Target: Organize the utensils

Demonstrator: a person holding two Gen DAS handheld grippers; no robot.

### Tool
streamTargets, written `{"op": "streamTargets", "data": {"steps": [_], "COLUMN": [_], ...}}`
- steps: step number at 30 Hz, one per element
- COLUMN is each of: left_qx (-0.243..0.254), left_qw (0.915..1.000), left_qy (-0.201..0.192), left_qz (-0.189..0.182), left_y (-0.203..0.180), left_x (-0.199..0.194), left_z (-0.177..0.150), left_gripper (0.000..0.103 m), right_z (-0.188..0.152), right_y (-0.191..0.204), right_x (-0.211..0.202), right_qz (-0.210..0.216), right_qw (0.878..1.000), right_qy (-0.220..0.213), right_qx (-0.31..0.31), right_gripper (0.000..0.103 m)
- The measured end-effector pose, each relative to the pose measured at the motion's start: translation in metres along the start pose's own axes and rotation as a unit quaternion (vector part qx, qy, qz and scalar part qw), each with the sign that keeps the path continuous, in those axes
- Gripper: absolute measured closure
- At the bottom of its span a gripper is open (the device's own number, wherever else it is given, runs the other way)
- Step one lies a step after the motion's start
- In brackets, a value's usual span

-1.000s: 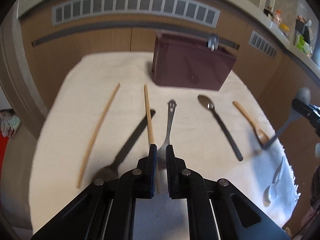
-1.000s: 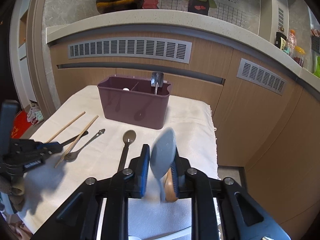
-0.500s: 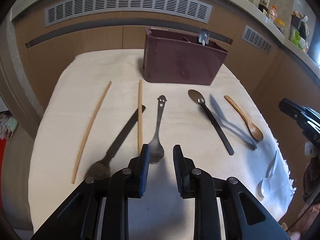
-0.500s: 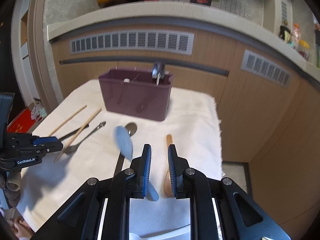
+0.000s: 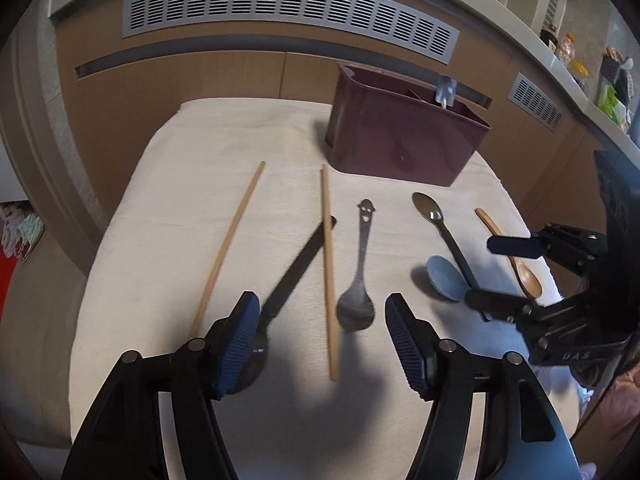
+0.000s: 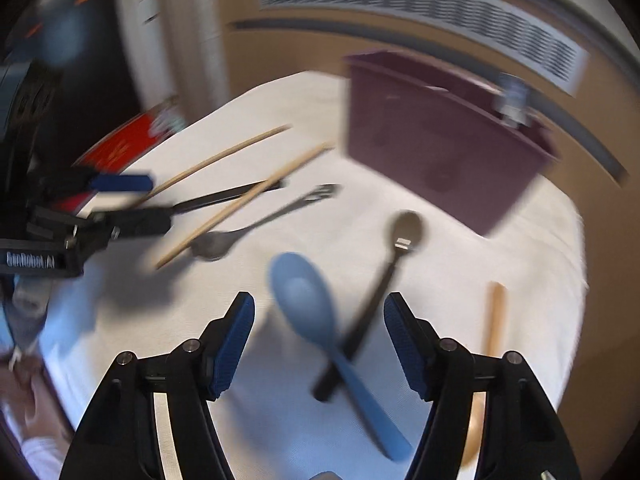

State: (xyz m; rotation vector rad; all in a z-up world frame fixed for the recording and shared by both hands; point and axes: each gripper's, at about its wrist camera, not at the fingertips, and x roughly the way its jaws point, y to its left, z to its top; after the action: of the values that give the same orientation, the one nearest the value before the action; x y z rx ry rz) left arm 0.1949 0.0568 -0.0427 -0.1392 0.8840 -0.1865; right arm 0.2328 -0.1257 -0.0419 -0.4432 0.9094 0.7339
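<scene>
Utensils lie on a cream cloth point(image 5: 200, 200): two wooden chopsticks point(image 5: 230, 240) point(image 5: 329, 272), a black-handled fork point(image 5: 294, 272), a steel spoon with a smiley handle point(image 5: 358, 280), a black-handled spoon point(image 5: 444, 236), a wooden spoon point(image 5: 516, 260) and a blue spoon point(image 6: 320, 320) lying across the black-handled spoon point(image 6: 384, 280). My left gripper point(image 5: 322, 336) is open above the steel spoon's bowl. My right gripper point(image 6: 318, 340) is open and empty over the blue spoon. The right wrist view is blurred.
A maroon utensil caddy point(image 5: 400, 140) stands at the back of the cloth with one metal handle point(image 5: 444, 90) sticking out. Wooden cabinets with vents are behind. The right gripper shows at the right in the left wrist view point(image 5: 500, 276).
Both grippers have opened wide. The right gripper let go of the blue spoon, which now lies on the cloth across the black-handled spoon. The right view swung left and down.
</scene>
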Motion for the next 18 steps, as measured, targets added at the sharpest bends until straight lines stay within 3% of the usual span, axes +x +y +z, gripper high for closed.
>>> {"op": "streamTargets", "data": {"steps": [4, 8, 12, 18], "left_qx": [-0.023, -0.047, -0.054, 0.001], "left_qw": [0.9996, 0.9986, 0.9983, 0.9989], "left_qy": [-0.005, 0.001, 0.003, -0.022], "left_qz": [0.013, 0.024, 0.022, -0.042], "left_y": [0.020, 0.039, 0.045, 0.005], "left_x": [-0.002, -0.001, -0.003, -0.009], "left_z": [-0.001, -0.004, -0.012, -0.020], "left_gripper": [0.033, 0.033, 0.033, 0.033], "right_z": [0.006, 0.007, 0.006, -0.015], "right_y": [0.011, 0.000, -0.011, -0.045], "right_x": [0.023, 0.037, 0.026, -0.020], "right_qz": [-0.019, 0.012, -0.022, -0.050], "right_qw": [0.999, 0.999, 0.998, 0.986], "right_qy": [0.025, 0.041, 0.031, -0.017], "right_qx": [-0.038, 0.003, 0.049, 0.157], "right_gripper": [0.041, 0.067, 0.068, 0.068]}}
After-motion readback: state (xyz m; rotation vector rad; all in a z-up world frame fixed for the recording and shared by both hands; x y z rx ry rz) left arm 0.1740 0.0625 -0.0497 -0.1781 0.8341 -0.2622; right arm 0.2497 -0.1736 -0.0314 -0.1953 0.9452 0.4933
